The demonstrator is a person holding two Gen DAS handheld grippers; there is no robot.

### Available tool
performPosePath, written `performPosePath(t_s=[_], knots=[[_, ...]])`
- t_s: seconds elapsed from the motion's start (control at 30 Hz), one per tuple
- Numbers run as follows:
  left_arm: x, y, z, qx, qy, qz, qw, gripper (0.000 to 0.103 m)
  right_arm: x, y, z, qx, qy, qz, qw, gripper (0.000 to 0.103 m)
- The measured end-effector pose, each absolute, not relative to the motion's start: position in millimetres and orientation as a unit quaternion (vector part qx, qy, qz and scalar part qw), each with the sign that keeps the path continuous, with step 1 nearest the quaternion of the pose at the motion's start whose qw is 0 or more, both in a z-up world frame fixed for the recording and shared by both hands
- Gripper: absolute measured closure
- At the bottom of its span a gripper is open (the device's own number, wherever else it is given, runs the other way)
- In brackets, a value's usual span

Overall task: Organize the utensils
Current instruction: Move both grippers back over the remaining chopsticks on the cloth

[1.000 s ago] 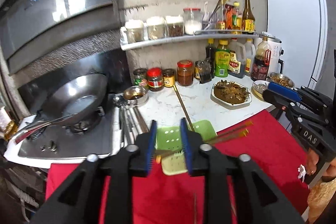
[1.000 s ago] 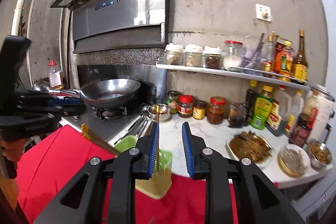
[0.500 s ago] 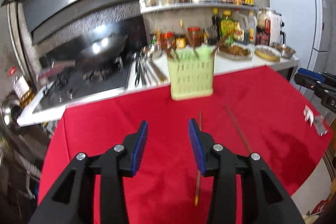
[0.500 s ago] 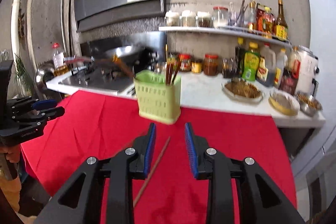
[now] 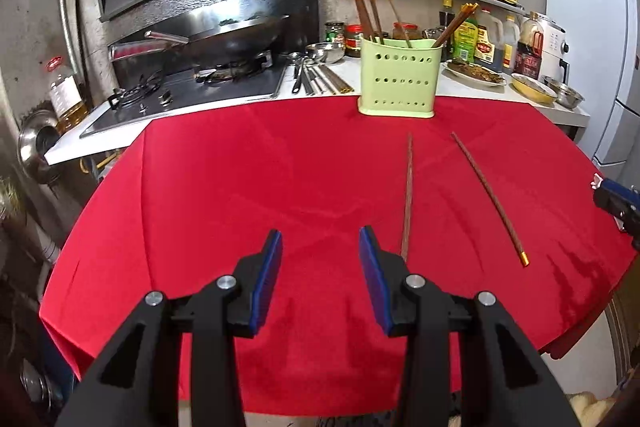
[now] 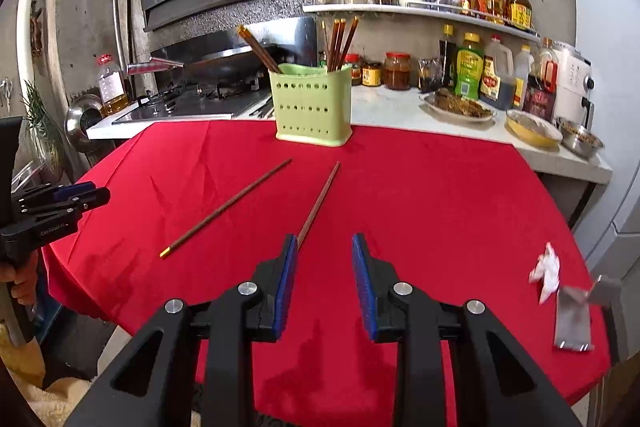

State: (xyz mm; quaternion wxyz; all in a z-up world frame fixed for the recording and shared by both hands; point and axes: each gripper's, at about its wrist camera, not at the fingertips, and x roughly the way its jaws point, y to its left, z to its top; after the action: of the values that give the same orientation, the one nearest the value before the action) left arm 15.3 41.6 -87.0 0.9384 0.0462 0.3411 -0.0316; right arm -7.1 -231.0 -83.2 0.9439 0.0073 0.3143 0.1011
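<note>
A light green perforated utensil holder (image 5: 397, 79) stands upright at the far edge of the red tablecloth (image 5: 240, 195), with several brown chopsticks standing in it; it also shows in the right wrist view (image 6: 311, 105). Two brown chopsticks lie loose on the cloth: one (image 5: 408, 197) (image 6: 318, 202) nearer the middle, one with a gold tip (image 5: 489, 198) (image 6: 228, 206) beside it. My left gripper (image 5: 320, 251) is open and empty, low over the cloth, left of the first chopstick. My right gripper (image 6: 325, 254) is open and empty, its left finger by that chopstick's near end.
Behind the table runs a counter with a wok (image 5: 236, 35) on a stove, metal utensils (image 5: 316, 77), jars, bottles and food dishes (image 6: 458, 107). A white paper scrap (image 6: 545, 273) and a grey packet (image 6: 574, 319) lie at the cloth's right edge. A fridge (image 5: 596, 27) stands right.
Both grippers have pulled back from above the holder to low over the near cloth. The holder now stands upright with chopsticks in it. Two loose chopsticks have come into view.
</note>
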Motion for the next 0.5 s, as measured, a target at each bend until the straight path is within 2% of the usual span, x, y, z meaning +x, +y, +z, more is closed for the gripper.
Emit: performPosePath(t_s=[0.17, 0.5], knots=[[12, 33, -107, 0.041, 0.351, -0.058, 0.934, 0.064, -2, -223, -104, 0.033, 0.333, 0.113, 0.936, 0.072], [31, 20, -128, 0.049, 0.365, -0.070, 0.927, 0.064, 17, -201, -130, 0.017, 0.360, 0.124, 0.924, 0.072]])
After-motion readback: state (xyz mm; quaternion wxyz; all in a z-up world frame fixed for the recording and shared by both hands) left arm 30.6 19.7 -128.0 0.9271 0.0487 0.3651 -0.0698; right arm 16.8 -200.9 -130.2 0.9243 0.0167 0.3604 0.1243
